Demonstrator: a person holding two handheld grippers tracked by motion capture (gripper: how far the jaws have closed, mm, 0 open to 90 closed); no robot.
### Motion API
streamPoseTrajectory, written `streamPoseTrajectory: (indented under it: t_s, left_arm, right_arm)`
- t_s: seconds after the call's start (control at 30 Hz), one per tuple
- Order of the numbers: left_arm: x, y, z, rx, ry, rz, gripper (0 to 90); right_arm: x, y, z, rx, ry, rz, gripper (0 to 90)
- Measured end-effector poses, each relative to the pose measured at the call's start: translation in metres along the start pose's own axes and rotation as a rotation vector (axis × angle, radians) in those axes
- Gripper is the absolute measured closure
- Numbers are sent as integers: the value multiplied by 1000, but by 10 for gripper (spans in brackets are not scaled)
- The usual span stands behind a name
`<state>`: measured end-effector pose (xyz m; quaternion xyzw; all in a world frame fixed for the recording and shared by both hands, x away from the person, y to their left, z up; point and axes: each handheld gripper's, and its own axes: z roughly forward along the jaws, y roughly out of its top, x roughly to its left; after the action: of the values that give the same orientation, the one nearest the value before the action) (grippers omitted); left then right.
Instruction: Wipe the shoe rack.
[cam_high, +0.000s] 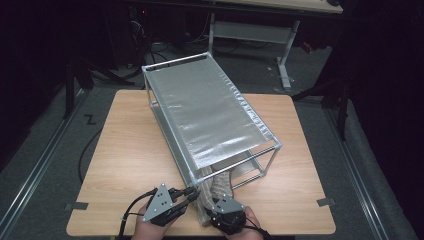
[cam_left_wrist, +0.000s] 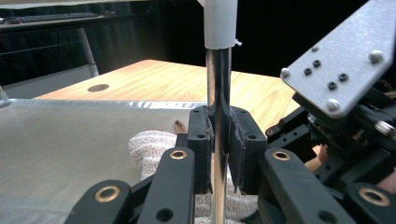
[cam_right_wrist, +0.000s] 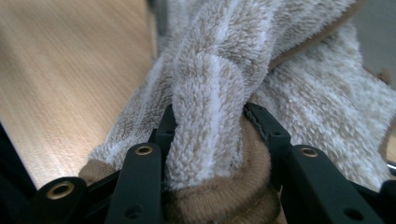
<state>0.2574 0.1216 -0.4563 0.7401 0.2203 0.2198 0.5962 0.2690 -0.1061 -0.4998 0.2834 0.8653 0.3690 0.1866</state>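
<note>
A metal-tube rack (cam_high: 205, 110) with silver fabric shelves stands on the wooden table (cam_high: 125, 150). A fluffy beige towel (cam_high: 221, 182) hangs out of its lower shelf at the near end. My left gripper (cam_high: 192, 193) is shut on the rack's near-left chrome post (cam_left_wrist: 218, 93); in the left gripper view the pads (cam_left_wrist: 201, 140) press the post from both sides. My right gripper (cam_high: 214, 204) is at the towel's near end. The right gripper view has its jaws shut on a thick fold of the towel (cam_right_wrist: 208, 130), with a brown hem bunched below the fold.
The rack lies diagonally, from the table's near middle to its far left. Bare wood stretches on both sides of it. Tape marks (cam_high: 76, 205) sit near the front corners. A desk frame (cam_high: 285, 55) and cables stand on the floor beyond the table.
</note>
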Motion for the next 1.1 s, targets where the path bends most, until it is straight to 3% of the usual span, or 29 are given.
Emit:
streamPoseTrajectory:
  t_s: [0.2,1.1]
  left_arm:
    - [0,0,0,1,-2,0,796]
    - [1,0,0,6,-9,0,797]
  right_arm:
    - [-14,-5,-4,13,-43,27,618]
    - [-122,-47,-34,45,-299,312,619]
